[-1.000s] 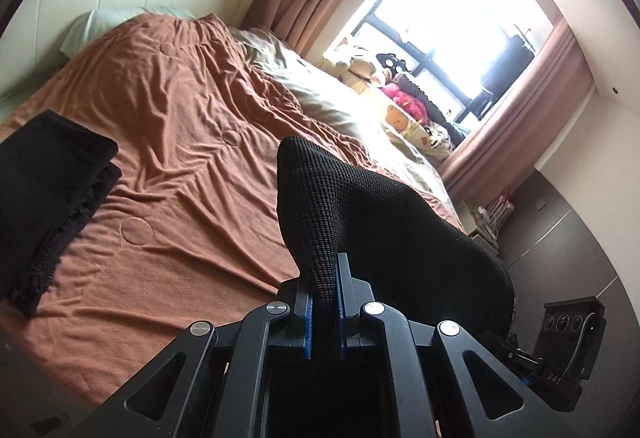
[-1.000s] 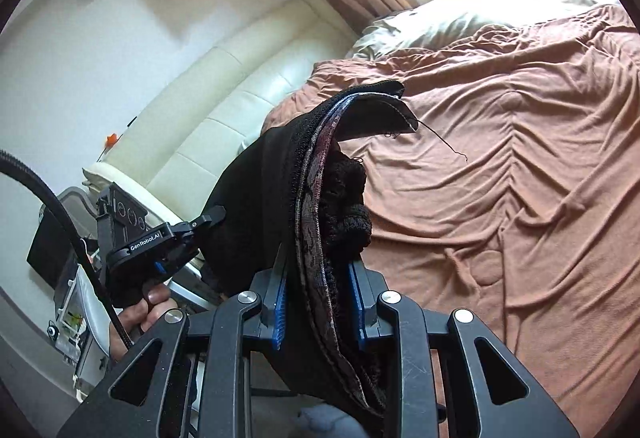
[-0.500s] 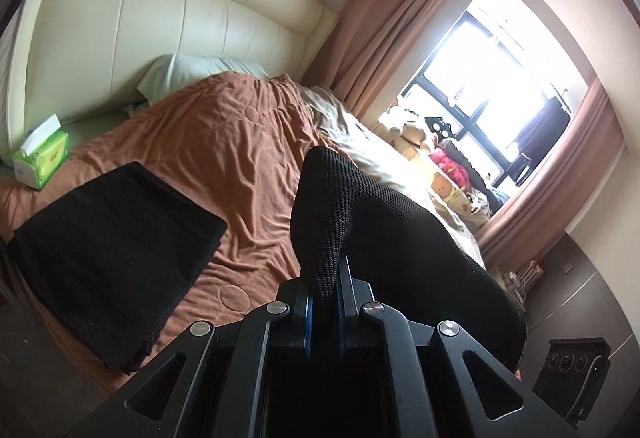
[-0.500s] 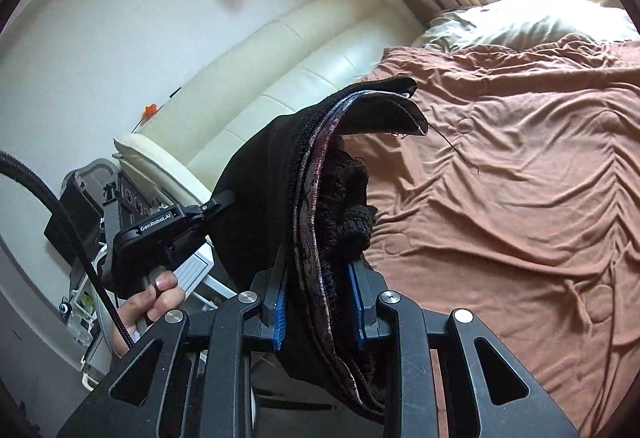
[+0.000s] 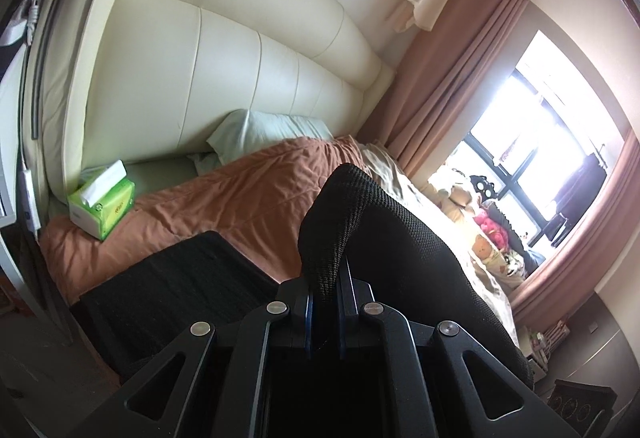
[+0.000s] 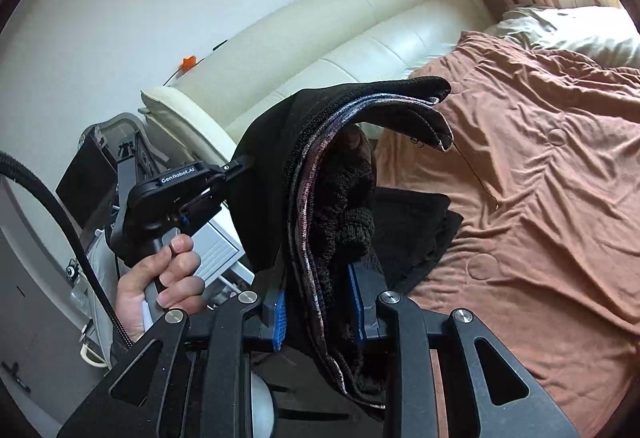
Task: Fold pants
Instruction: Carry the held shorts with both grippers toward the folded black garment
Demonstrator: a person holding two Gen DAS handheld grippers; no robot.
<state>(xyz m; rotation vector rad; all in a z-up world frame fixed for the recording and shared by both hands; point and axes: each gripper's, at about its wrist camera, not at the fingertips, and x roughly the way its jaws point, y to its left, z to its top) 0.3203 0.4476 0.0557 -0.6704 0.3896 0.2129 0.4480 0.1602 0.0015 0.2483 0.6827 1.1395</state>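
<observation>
Pants held off the bed between two grippers, ready to be laid on the stack

The left gripper (image 5: pixel 323 312) pinches a thin edge of the black pants (image 5: pixel 372 226); the right gripper (image 6: pixel 318 308) clamps a thick bunch. The pants run long-ways from gripper to gripper, clear of the brown bedspread (image 6: pixel 540 165). This looks like the carry after folding (likely toward the folded black pile (image 5: pixel 176 290)); next comes lowering flat, then letting go.
</observation>
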